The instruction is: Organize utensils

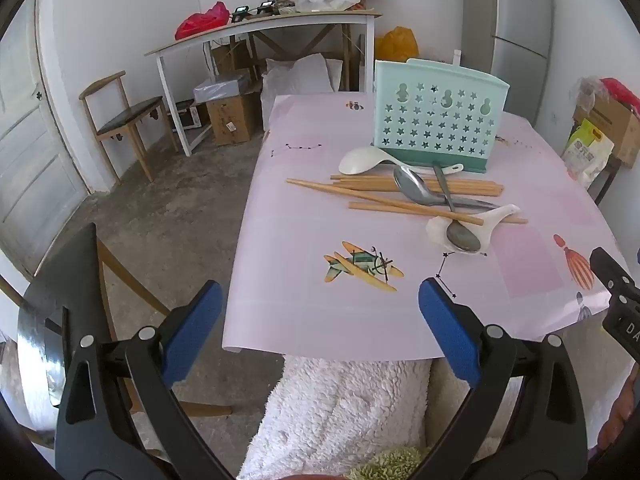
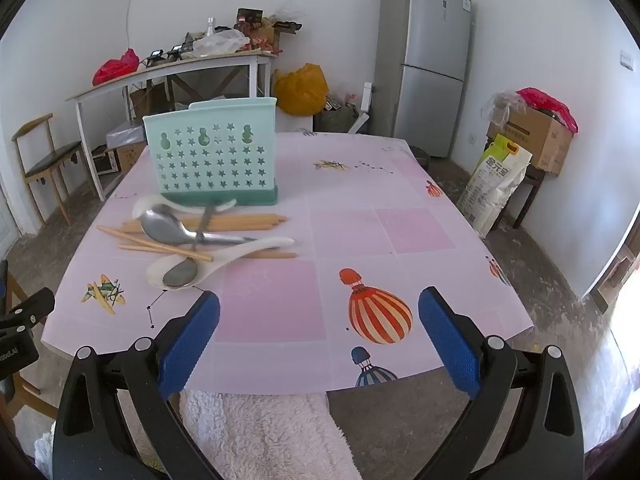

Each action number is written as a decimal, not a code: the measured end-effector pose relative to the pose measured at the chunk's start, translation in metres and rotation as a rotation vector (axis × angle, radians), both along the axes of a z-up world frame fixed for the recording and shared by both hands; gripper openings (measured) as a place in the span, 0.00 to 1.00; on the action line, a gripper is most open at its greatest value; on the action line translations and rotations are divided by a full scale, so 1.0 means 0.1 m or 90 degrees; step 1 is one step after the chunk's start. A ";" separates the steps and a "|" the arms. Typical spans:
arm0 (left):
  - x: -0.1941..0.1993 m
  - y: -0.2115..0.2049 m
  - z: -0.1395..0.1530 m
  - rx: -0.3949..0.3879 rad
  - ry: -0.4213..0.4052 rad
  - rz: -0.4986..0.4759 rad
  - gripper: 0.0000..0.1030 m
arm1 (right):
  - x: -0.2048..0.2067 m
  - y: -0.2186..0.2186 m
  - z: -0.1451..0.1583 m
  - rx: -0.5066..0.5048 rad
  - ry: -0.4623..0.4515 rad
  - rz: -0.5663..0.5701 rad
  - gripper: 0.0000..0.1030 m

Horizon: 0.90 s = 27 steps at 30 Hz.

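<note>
Both tools stood idle, short of table edge (image 2: 460,368), nothing gripped. Left gripper (image 1: 320,328) jaws wide, empty; right gripper (image 2: 319,332) likewise wide, empty.

Utensil heap lay ahead: ahead-right of left tool, ahead-left of right. Chopsticks (image 1: 384,200) crossed under metal spoons (image 1: 416,192); near white spoon (image 2: 208,266) cradled second metal spoon's bowl (image 2: 181,276). Far white spoon (image 1: 360,160) touched holder (image 1: 436,120) base. Holder upright just behind heap.

Judgement: best start was topmost, nearest piece; pinch handle, not bowl; lift straight to avoid dragging chopsticks; drop handle-up into holder.
</note>
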<state>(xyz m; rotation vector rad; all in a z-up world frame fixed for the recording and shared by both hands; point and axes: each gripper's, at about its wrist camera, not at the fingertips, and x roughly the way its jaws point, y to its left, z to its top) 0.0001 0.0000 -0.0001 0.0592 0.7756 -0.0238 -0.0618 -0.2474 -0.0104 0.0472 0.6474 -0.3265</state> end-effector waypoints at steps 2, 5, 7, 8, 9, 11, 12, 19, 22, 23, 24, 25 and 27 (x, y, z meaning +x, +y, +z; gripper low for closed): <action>0.00 0.00 0.00 0.001 0.000 0.001 0.92 | 0.00 0.00 0.00 0.001 -0.001 -0.001 0.94; 0.00 0.01 0.00 -0.001 0.002 0.002 0.92 | -0.01 -0.01 0.01 0.001 -0.001 -0.001 0.94; -0.01 0.03 0.00 -0.002 0.003 0.005 0.92 | -0.01 -0.01 0.00 0.002 -0.001 -0.001 0.94; -0.01 0.04 0.00 -0.003 0.004 0.006 0.92 | -0.01 -0.01 0.00 0.002 -0.001 0.000 0.94; -0.01 0.05 0.01 -0.003 0.004 0.007 0.92 | -0.01 -0.01 0.00 0.002 -0.001 -0.001 0.94; 0.01 0.01 -0.04 0.001 0.009 0.006 0.92 | -0.01 -0.01 0.00 0.002 0.000 0.000 0.94; 0.01 0.01 -0.04 0.000 0.010 0.007 0.92 | -0.02 -0.01 0.00 0.002 0.000 0.000 0.94; 0.05 0.00 -0.08 0.004 0.014 0.004 0.92 | -0.01 -0.02 -0.01 0.004 0.000 -0.001 0.94; 0.05 0.01 -0.09 0.004 0.016 0.005 0.92 | -0.02 -0.01 0.00 0.004 0.001 -0.001 0.94; 0.05 0.01 -0.09 0.004 0.016 0.005 0.92 | 0.00 -0.02 -0.02 0.004 0.001 -0.001 0.94; 0.05 0.02 -0.10 0.003 0.016 0.005 0.92 | 0.00 -0.02 -0.02 0.004 0.000 -0.001 0.94; 0.05 0.02 -0.10 0.003 0.017 0.005 0.92 | 0.00 -0.02 -0.02 0.003 0.001 -0.001 0.94; 0.05 0.02 -0.10 0.004 0.017 0.005 0.92 | 0.00 -0.02 -0.02 0.004 0.001 -0.001 0.94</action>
